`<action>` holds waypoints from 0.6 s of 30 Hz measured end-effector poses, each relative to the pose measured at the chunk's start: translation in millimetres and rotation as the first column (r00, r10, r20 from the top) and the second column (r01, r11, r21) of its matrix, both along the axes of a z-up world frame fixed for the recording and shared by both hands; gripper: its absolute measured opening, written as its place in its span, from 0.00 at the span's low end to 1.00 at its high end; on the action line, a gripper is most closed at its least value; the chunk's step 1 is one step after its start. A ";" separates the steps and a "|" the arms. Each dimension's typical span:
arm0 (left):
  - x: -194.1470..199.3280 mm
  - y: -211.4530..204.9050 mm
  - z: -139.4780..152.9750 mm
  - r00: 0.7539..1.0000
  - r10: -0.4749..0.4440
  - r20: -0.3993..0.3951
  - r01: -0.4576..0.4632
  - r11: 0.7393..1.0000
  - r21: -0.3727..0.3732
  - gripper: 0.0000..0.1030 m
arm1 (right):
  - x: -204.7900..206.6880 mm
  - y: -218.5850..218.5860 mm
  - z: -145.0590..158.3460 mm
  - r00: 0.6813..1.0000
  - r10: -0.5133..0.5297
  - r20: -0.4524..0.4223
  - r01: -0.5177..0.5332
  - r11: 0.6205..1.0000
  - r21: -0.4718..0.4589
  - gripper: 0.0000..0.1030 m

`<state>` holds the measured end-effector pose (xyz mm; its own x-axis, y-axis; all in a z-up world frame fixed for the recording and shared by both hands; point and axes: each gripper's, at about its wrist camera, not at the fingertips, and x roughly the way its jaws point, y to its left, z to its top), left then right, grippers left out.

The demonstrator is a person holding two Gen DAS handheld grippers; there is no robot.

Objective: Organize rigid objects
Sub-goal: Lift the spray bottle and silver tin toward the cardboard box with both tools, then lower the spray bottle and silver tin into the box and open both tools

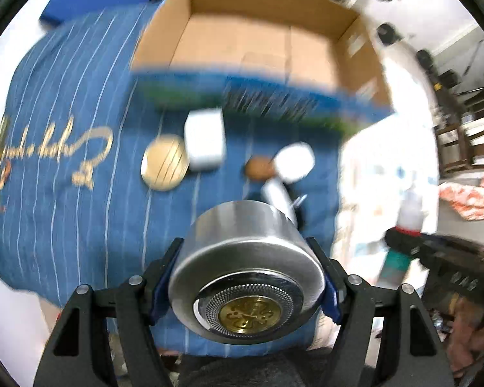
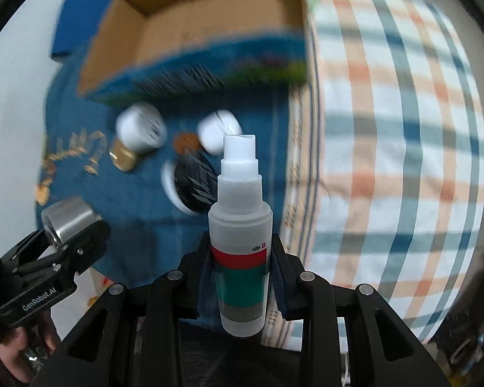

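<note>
Clamping a round steel tin [image 1: 247, 274] w/ a gold-centred mesh lid, the left gripper [image 1: 247, 290] had both blue-padded fingers [image 1: 159, 285] pressed on its sides, tin held in the air above the near part of the blue striped cloth [image 1: 64, 161]. Right gripper [image 2: 240, 277] was closed on a translucent spray bottle [image 2: 240, 258] w/ red & green label, nozzle pointing away, also off the surface.

Beyond them on the cloth, approx mid-area: a round wooden-looking disc [image 1: 164, 167] touching a white box [image 1: 205, 142], a small brown object [image 1: 258, 167] beside a white case [image 1: 293, 161], and a black & white container [image 2: 190, 187] nearer the grippers. All blurred, so details can't be told.

Further out, at the cloth's far edge, sat an open cardboard box [image 1: 209, 9] w/ blue-green printed front. Right of the cloth lay a plaid sheet [image 2: 397, 161].
</note>
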<state>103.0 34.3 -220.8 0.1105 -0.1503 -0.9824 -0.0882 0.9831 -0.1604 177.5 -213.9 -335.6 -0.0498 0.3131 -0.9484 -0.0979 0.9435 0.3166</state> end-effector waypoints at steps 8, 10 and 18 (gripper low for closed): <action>135.5 -30.6 23.3 0.988 -0.131 0.083 0.132 0.991 -0.002 0.69 | 97.0 27.4 52.9 0.994 -0.045 0.099 0.041 0.998 0.037 0.33; 174.9 -28.7 15.8 0.985 -0.158 0.072 0.159 0.987 -0.003 0.69 | 134.3 36.1 49.9 0.991 -0.064 0.117 0.064 0.998 0.003 0.33; 297.9 -7.8 -72.6 0.984 -0.169 -0.053 0.167 0.985 -0.049 0.69 | 253.1 62.9 -9.2 0.990 -0.106 0.094 0.115 0.989 -0.098 0.33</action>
